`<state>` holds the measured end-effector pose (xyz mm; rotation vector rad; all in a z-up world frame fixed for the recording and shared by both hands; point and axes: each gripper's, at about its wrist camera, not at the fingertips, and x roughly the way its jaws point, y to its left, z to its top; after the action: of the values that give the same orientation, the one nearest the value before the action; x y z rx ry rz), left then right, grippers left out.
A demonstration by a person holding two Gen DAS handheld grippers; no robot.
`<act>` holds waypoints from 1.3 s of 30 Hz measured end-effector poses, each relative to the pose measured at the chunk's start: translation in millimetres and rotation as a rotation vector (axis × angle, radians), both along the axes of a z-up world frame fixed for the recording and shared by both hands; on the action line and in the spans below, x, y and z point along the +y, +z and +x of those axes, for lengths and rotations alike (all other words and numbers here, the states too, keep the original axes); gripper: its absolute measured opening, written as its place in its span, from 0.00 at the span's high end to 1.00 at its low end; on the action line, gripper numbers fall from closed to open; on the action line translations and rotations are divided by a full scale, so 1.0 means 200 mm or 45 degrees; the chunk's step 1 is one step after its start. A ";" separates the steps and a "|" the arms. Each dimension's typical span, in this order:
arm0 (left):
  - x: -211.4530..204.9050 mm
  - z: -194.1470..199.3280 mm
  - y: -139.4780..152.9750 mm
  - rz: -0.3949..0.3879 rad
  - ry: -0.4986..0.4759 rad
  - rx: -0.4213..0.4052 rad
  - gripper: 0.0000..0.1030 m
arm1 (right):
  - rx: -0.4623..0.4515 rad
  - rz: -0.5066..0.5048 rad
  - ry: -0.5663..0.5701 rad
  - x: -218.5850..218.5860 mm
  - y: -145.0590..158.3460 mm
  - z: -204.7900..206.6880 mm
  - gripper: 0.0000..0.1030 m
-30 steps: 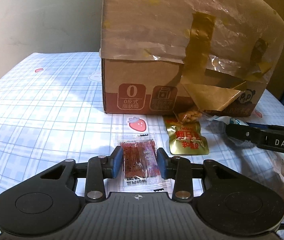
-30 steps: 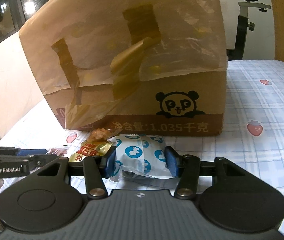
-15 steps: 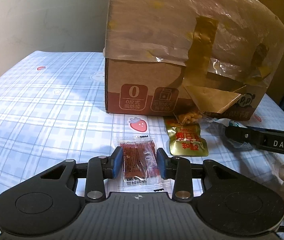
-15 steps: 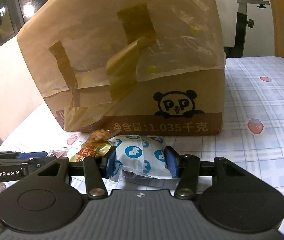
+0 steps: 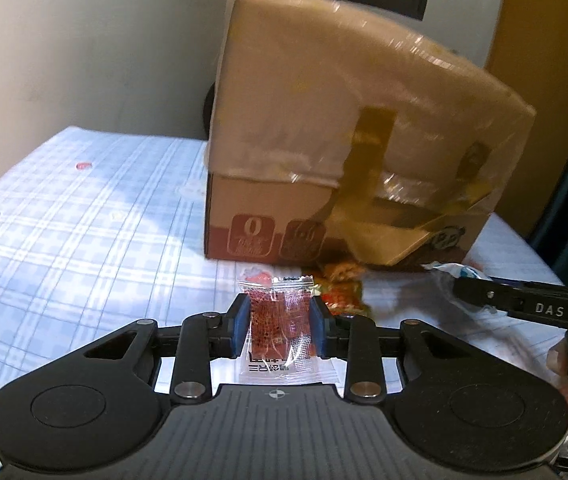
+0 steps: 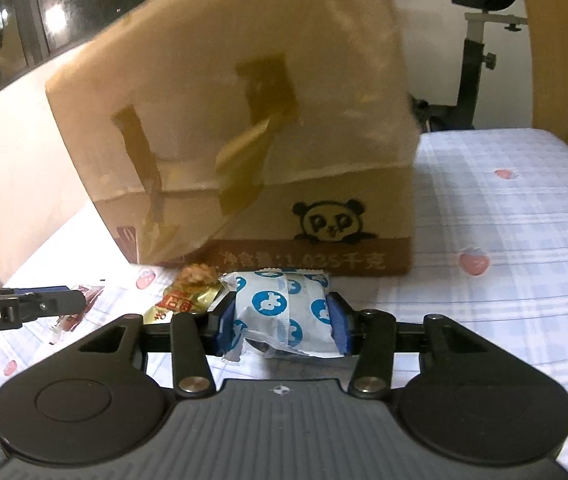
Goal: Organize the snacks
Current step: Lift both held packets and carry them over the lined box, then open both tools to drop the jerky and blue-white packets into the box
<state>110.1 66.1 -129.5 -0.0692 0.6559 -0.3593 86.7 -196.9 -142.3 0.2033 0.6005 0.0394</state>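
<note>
The red snack packet [image 5: 280,320] sits clamped between the pads of the left gripper [image 5: 279,322], above the checked cloth [image 5: 84,240] before the cardboard box [image 5: 323,140]. The right gripper [image 6: 282,322] squeezes the blue-dotted white packet [image 6: 284,312]. Both look light, soft and slippery; gripping mid-body seems safest, gently, since contents may crush.

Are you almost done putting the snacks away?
Not yet. No snack is visibly put away. The left gripper holds the clear red snack packet, and the right gripper holds the white-and-blue packet. The gold packet remains on the cloth by the cardboard box.
</note>
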 end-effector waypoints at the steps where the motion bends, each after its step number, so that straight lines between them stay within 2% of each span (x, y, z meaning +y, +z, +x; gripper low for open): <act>1: 0.00 -0.02 0.02 -0.004 -0.005 -0.013 0.67 | -0.011 -0.002 -0.008 -0.01 0.02 -0.02 0.52; 6: -0.01 -0.05 0.20 -0.037 -0.049 -0.128 0.67 | -0.107 -0.003 -0.026 -0.06 0.17 -0.16 0.52; 11: 0.00 -0.06 0.45 -0.066 -0.079 -0.291 0.67 | -0.271 -0.004 -0.029 -0.10 0.41 -0.24 0.52; 16: -0.03 0.00 0.69 -0.063 -0.109 -0.431 0.67 | -0.456 0.007 -0.036 -0.13 0.68 -0.24 0.52; 21: -0.13 0.17 0.83 -0.027 -0.101 -0.486 0.67 | -0.521 -0.024 -0.026 -0.14 0.86 -0.11 0.52; 25: -0.22 0.37 0.86 0.015 -0.081 -0.436 0.67 | -0.451 -0.085 -0.023 -0.12 0.93 0.14 0.52; 30: -0.24 0.56 0.85 0.114 -0.045 -0.367 0.67 | -0.317 -0.135 -0.083 -0.10 0.91 0.40 0.52; 33: -0.23 0.63 0.82 0.134 -0.038 -0.333 0.67 | -0.260 -0.158 -0.110 -0.10 0.87 0.49 0.52; 36: -0.22 0.66 0.80 0.152 -0.053 -0.308 0.63 | -0.229 -0.208 -0.147 -0.08 0.83 0.53 0.51; 39: -0.21 0.66 0.78 0.175 -0.069 -0.302 0.48 | -0.207 -0.208 -0.170 -0.09 0.80 0.56 0.47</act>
<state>241.9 24.1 26.6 0.1212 0.4470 -0.3673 198.8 -214.2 18.6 0.0802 0.4247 -0.1213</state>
